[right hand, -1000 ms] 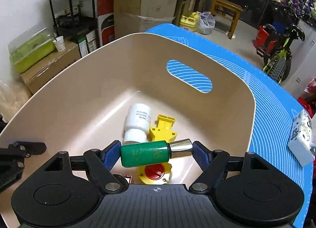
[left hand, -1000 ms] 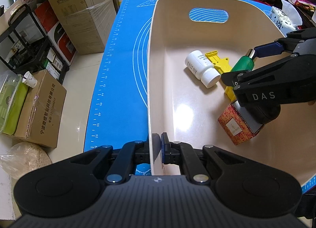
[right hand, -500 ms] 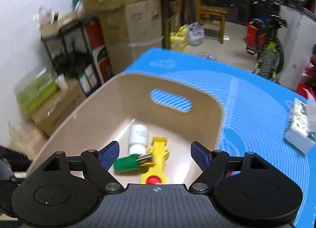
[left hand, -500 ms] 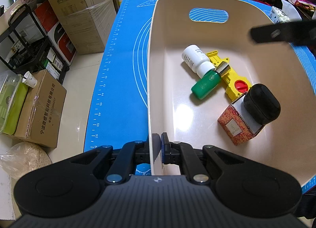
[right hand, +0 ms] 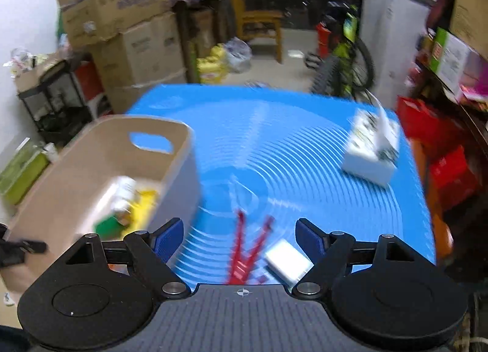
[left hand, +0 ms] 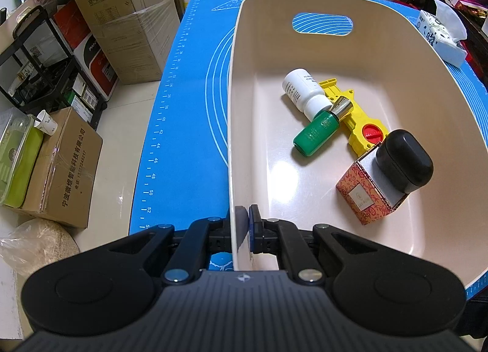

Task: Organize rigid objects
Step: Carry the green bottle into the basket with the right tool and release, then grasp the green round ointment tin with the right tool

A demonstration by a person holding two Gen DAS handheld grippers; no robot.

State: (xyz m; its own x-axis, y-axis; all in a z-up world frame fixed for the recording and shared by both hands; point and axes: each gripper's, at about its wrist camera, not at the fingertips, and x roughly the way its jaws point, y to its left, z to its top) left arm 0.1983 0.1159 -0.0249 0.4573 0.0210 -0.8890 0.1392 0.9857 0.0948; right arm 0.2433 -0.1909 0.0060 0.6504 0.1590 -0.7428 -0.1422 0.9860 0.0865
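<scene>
Left wrist view: left gripper point(left hand: 245, 227), jaws clamped on the near rim of the beige bin point(left hand: 396, 56); inside lie a green bottle point(left hand: 317, 132), white bottle point(left hand: 300, 89), yellow tool point(left hand: 357, 126), patterned box point(left hand: 366, 196) and black case point(left hand: 402, 166). Right wrist view, blurred: right gripper point(right hand: 239, 236), jaws apart and empty, above the blue mat point(right hand: 305, 153); red tongs point(right hand: 247, 251) and a white box point(right hand: 286, 260) lie just beneath.

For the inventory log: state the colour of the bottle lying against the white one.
Green bottle, silver cap; clearest in left wrist view.

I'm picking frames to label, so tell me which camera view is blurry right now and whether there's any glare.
Right wrist view: motion-smeared, with the tissue box and red tongs streaked. Left wrist view: sharp, with a soft light glare on the bin floor beside the green bottle.
</scene>
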